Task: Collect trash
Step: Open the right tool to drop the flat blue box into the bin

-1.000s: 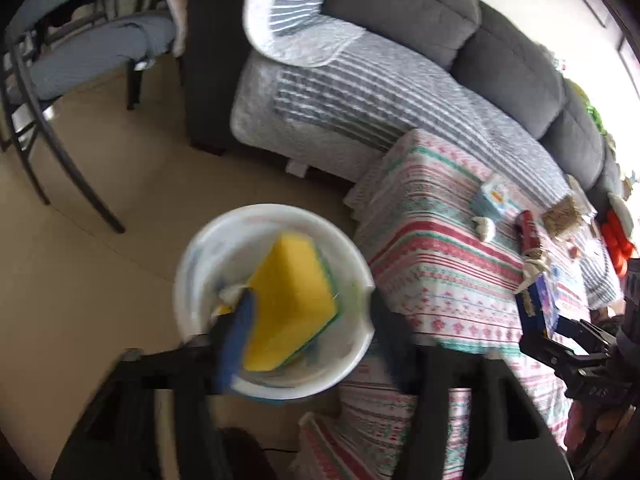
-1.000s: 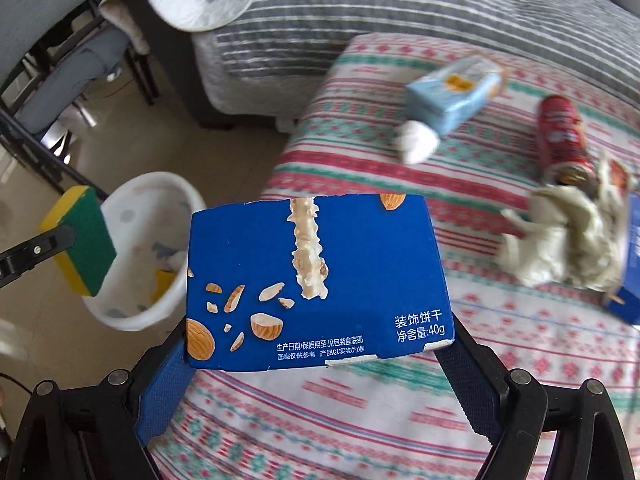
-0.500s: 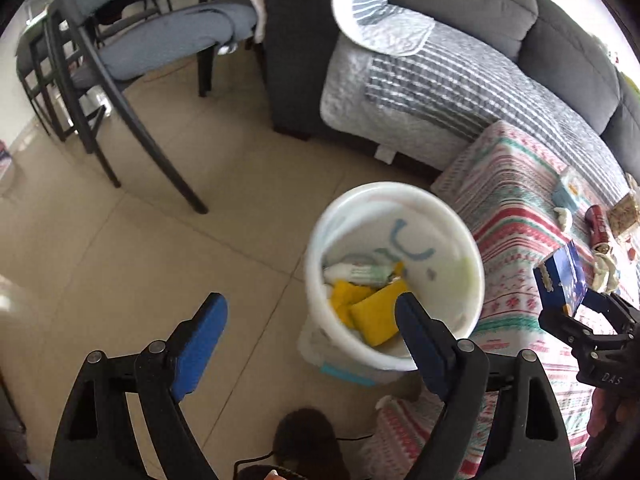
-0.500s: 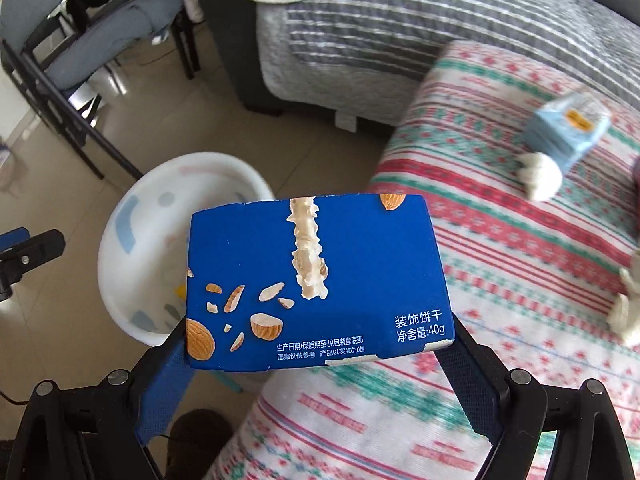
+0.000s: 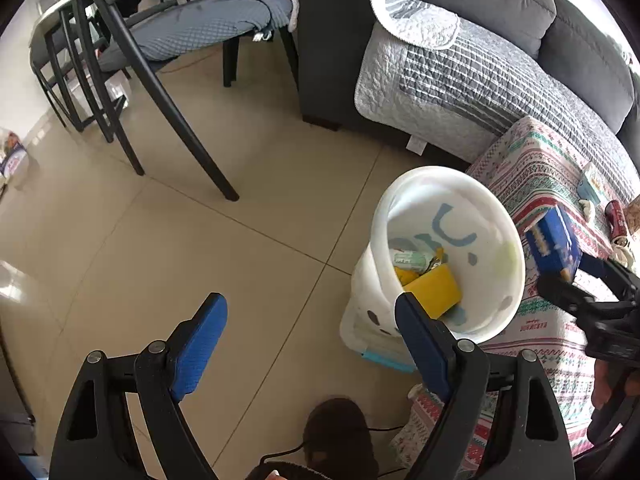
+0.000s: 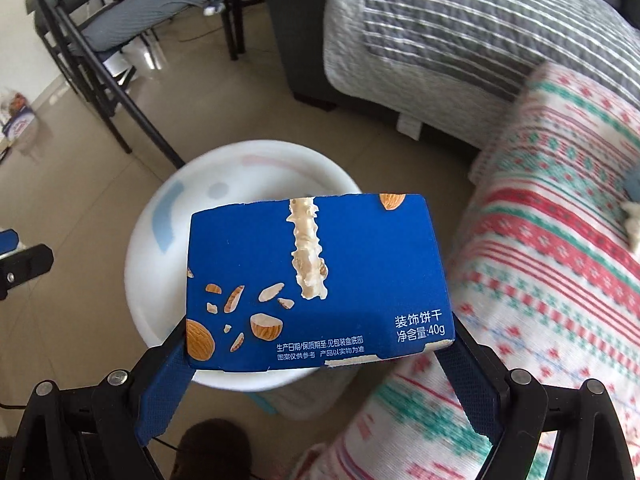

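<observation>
My left gripper (image 5: 310,340) is open and empty above the tiled floor, just left of the white bin (image 5: 500,216). In the bin lie a yellow sponge (image 5: 434,290) and some wrappers (image 5: 412,258). My right gripper (image 6: 316,360) is shut on a blue biscuit box (image 6: 316,288) and holds it above the bin's (image 6: 160,208) mouth. The left wrist view shows that box (image 5: 554,238) at the bin's right rim, over the edge of the patterned table (image 5: 532,160).
On the table's far side lie a red can (image 5: 616,220), a light-blue carton (image 5: 592,186) and a crumpled tissue (image 5: 586,206). A grey sofa with a quilt (image 5: 460,76) stands behind. Black chairs (image 5: 180,120) stand at the left. A dark slipper (image 5: 340,432) is below.
My left gripper let go of the yellow sponge, which dropped into the bin, then moved left off the bin. My right gripper carried the blue box from over the table to above the bin.
</observation>
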Demonstrator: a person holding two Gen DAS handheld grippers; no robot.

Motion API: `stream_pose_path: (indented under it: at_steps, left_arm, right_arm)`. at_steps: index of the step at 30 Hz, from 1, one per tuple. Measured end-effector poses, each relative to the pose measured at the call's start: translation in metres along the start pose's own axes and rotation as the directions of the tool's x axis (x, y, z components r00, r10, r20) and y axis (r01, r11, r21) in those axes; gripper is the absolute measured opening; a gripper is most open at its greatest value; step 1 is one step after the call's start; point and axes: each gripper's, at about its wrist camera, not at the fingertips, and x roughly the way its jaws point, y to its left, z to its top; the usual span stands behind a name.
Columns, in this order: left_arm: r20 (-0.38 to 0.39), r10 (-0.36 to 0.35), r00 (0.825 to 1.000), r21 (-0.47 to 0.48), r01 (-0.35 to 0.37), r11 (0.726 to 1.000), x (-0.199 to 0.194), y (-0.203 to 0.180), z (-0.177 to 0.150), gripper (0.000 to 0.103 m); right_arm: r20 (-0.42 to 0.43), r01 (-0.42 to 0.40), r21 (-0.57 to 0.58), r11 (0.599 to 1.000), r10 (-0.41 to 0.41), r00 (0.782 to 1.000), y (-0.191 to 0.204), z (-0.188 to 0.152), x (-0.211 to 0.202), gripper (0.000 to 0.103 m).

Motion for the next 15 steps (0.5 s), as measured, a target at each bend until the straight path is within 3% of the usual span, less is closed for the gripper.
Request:
stream_pose_path:
  at_steps: [4, 10, 15]
  left_arm:
    - [-0.003, 0.003, 1.0, 0.001, -0.003, 1.0, 0.0, 0.0, 0.001, 0.088]
    - [-0.001, -0.009, 1.0, 0.024, 0.009, 1.0, -0.004, -0.012, 0.001, 0.088]
    - [-0.004, -0.046, 0.999, 0.046, 0.046, 0.998, -0.01, -0.032, 0.002, 0.088]
  right_arm:
    - [0.062, -0.078, 0.009, 0.997, 0.077, 0.995, 0.004, 0.006, -0.005, 0.103]
    - [0.085, -0.028, 0.036, 0.999, 0.025, 0.996, -0.004, 0.003, -0.025, 0.103]
    - [0.077, 0.046, 0.102, 0.994, -0.054, 0.996, -0.035, -0.01, -0.053, 0.103]
